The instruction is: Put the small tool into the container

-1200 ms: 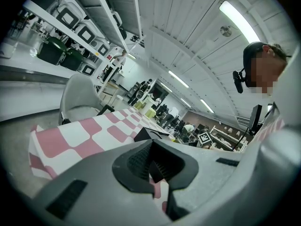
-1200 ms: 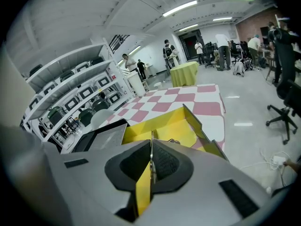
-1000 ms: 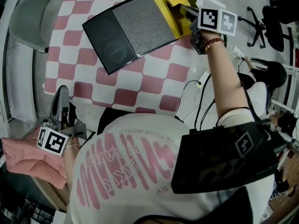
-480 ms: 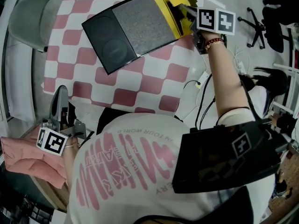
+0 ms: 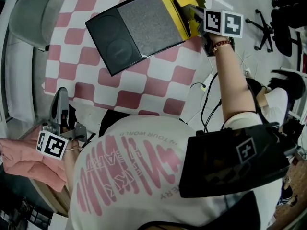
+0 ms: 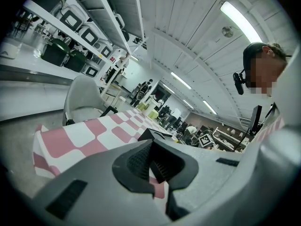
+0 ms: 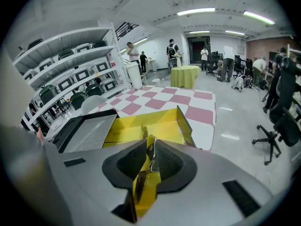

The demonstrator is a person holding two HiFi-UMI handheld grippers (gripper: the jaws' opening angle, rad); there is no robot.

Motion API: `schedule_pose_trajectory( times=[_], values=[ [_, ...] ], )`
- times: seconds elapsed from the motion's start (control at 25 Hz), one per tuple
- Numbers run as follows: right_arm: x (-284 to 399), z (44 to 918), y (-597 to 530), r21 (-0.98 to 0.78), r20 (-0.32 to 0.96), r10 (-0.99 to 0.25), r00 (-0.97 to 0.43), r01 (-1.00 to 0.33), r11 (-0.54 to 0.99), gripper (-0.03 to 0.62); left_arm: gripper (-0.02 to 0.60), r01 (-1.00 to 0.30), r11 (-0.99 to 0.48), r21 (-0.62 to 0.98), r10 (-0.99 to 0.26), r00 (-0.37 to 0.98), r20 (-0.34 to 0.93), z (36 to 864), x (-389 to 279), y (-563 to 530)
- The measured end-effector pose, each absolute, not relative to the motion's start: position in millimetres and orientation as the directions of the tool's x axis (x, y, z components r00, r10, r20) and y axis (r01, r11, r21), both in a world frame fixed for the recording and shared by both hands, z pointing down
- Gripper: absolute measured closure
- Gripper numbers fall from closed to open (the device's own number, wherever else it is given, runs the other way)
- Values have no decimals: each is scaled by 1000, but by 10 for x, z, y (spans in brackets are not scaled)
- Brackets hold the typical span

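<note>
My right gripper [image 7: 151, 145] hangs over the open yellow cardboard box [image 7: 123, 132] on the pink-and-white checked desk [image 7: 188, 100]. Its 2 jaws have just been opening and now stand slightly apart, with the small yellow-handled metal tool [image 7: 143, 188] loose between them. My left gripper [image 6: 151, 167] is closed on nothing.

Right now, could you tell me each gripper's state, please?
Left gripper: closed, empty.
Right gripper: jaws have just been opening; yellow tool between them.
</note>
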State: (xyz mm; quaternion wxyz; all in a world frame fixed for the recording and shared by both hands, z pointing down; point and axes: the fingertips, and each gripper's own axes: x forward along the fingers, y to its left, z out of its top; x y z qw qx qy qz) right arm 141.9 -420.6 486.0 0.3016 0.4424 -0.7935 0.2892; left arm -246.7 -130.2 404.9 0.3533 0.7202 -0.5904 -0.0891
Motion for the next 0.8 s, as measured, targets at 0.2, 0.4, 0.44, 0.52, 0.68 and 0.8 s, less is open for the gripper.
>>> schedule_pose_trajectory(
  times=[0.2,0.4,0.44,0.52,0.68,0.8],
  values=[
    [1430,4864,-4220,-159,742,-530,-410,-876,456,529,574,-786,-59,616,-911,295,289,4051,-2422,-1322],
    [1435,4878,-4228,-145,749,-527,-401,-876,461,523,574,-785,-54,617,-912,291,290,4053,-2417,-1317],
    [1438,4878,-4234,-143,750,-528,-399,-876,460,522,574,-786,-53,616,-912,289,290,4050,-2419,-1318],
    [1441,4872,-4247,-137,749,-532,-394,-878,458,520,574,-788,-48,614,-914,282,291,4035,-2423,-1323],
    [1463,4877,-4253,-111,749,-549,-372,-887,449,514,574,-791,-48,610,-914,281,292,4012,-2414,-1332],
    [1459,4888,-4266,-96,747,-558,-361,-889,447,513,574,-793,-50,608,-912,284,296,4023,-2418,-1328]
  ],
)
